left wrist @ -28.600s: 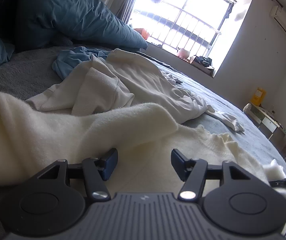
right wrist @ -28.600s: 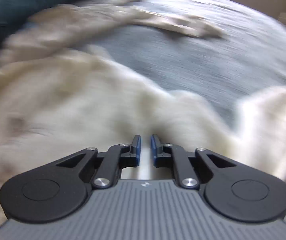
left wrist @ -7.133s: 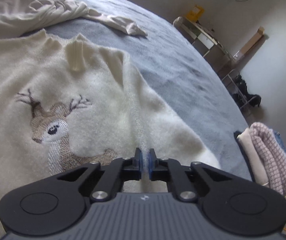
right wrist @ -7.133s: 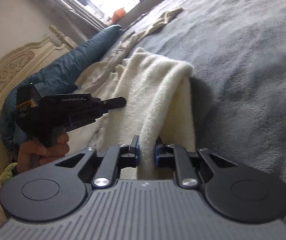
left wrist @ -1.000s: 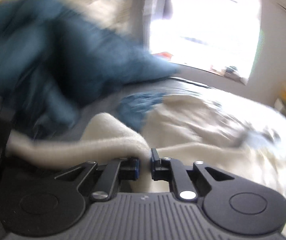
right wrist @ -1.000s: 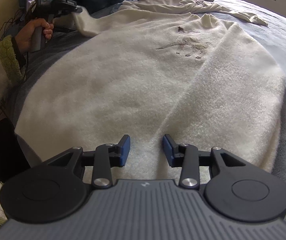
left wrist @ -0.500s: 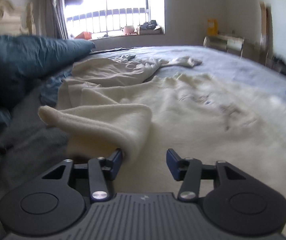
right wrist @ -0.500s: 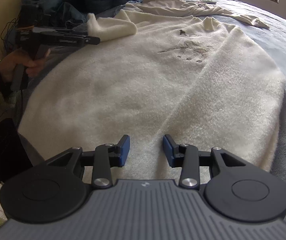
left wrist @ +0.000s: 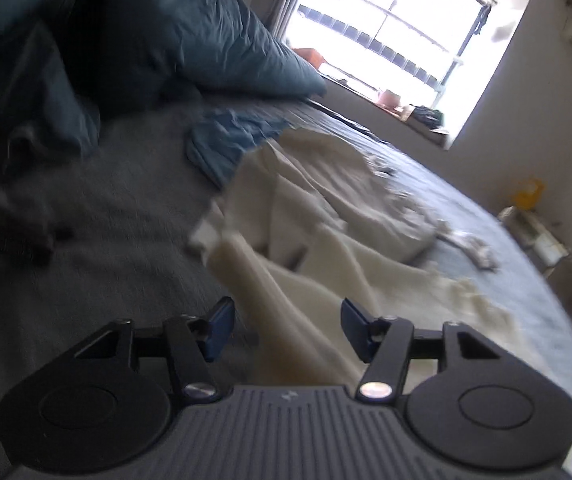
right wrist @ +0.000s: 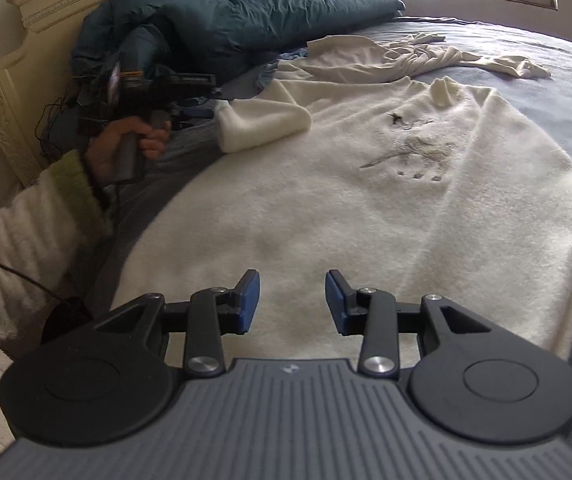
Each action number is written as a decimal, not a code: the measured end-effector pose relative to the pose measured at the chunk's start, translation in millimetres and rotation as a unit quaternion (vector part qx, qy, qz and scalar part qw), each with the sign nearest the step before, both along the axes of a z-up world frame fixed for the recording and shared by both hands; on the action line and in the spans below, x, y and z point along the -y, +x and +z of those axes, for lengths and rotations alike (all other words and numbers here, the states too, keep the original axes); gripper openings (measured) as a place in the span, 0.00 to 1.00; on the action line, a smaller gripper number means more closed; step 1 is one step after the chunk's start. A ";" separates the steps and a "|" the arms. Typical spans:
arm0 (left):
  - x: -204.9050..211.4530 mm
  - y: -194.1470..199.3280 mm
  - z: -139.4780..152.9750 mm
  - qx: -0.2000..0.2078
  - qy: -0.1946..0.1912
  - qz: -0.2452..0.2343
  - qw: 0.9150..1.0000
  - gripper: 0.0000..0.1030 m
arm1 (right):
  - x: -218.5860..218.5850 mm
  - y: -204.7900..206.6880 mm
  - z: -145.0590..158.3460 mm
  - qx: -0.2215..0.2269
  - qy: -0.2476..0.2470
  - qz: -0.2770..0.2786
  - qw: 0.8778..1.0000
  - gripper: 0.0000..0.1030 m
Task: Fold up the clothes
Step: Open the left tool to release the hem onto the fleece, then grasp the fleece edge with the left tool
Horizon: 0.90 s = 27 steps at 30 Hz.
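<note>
A cream fleece sweater [right wrist: 365, 208] with a deer embroidery [right wrist: 413, 152] lies spread on the grey bed. One sleeve [right wrist: 262, 124] is folded in over its left shoulder. My right gripper [right wrist: 291, 286] hovers open above the sweater's near hem, nothing between its fingers. A person's hand holds my left gripper [right wrist: 206, 80] just left of that sleeve. In the blurred left wrist view the sleeve [left wrist: 270, 280] runs up between the left gripper's [left wrist: 286, 316] jaws, which are closing; the pads stand clear of the cloth.
A teal duvet [right wrist: 246, 8] is heaped against the carved headboard [right wrist: 26, 40]. A second cream garment [right wrist: 405, 56] and a blue one [left wrist: 226, 140] lie beyond the sweater. Bare grey bed cover [left wrist: 106, 220] lies left of the sleeve. A fleece-sleeved arm [right wrist: 26, 232] reaches in at left.
The left gripper was shut on the sleeve, then opened and let it drop folded onto the sweater; it has since swung left and rolled. The right gripper rose slightly, still open.
</note>
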<state>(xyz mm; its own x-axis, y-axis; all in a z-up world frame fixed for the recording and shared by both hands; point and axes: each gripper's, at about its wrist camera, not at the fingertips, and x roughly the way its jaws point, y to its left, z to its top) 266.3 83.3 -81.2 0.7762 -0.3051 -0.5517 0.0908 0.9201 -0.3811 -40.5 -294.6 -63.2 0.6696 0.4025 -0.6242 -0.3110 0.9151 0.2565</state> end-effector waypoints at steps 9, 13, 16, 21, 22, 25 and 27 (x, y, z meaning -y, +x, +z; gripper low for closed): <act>52.6 -79.6 44.0 0.126 0.036 -0.127 0.983 0.11 | 8.0 -11.2 -2.5 0.002 0.024 -0.031 0.999 0.35; 90.4 -143.8 51.9 0.151 0.088 -0.247 0.953 0.11 | 19.3 -15.0 -2.4 0.005 0.036 -0.055 0.998 0.35; 109.2 -174.6 39.5 0.110 0.101 -0.323 0.935 0.23 | 27.4 -16.5 -3.1 0.006 0.041 -0.072 0.997 0.35; 103.5 -203.8 20.6 0.055 0.067 -0.343 0.935 0.47 | 37.9 -14.3 2.7 0.010 0.041 -0.088 0.995 0.36; 97.3 -204.0 17.7 0.041 0.045 -0.337 0.940 0.49 | 39.2 -11.9 5.2 0.011 0.041 -0.087 0.995 0.36; 77.3 -198.5 5.3 0.003 -0.032 -0.305 0.952 0.54 | 38.4 4.9 12.6 0.019 0.051 -0.074 0.996 0.38; 65.7 -192.4 -3.8 -0.023 -0.088 -0.275 0.957 0.54 | 37.1 23.6 14.9 0.020 0.065 -0.063 0.996 0.40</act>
